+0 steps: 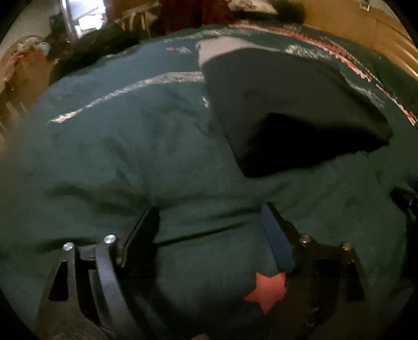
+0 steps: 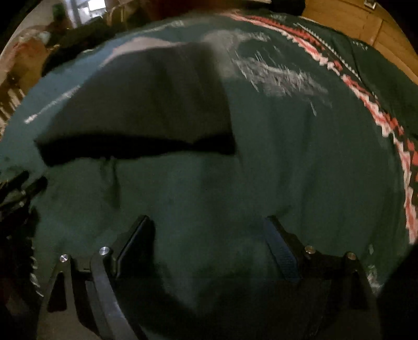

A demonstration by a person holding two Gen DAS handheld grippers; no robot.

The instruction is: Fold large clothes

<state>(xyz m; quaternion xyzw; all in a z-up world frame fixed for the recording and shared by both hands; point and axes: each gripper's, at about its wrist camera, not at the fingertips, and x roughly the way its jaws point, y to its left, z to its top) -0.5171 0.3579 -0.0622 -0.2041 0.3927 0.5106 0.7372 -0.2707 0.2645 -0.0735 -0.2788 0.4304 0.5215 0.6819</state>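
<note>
Garment: dark folded cloth with a pale grey band (image 1: pixel 287 104) lies mid-bed on the green patterned blanket (image 1: pixel 117 157).
Left gripper (image 1: pixel 211 209): spread wide, holding nothing.
Right gripper (image 2: pixel 209 219): wide apart, holding nothing.
Edge: wooden wall (image 2: pixel 352 18) beside the blanket's red border.

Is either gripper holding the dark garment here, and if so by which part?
Nothing is held. The left gripper and right gripper are both open over the green blanket; the dark garment lies ahead, untouched.

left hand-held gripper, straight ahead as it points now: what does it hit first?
Probably the green blanket: the open left hand-held gripper sits low over it, with green fabric filling the gap between the fingers. The folded dark garment lies further ahead and slightly right. Depth is unclear through the blur.
</note>
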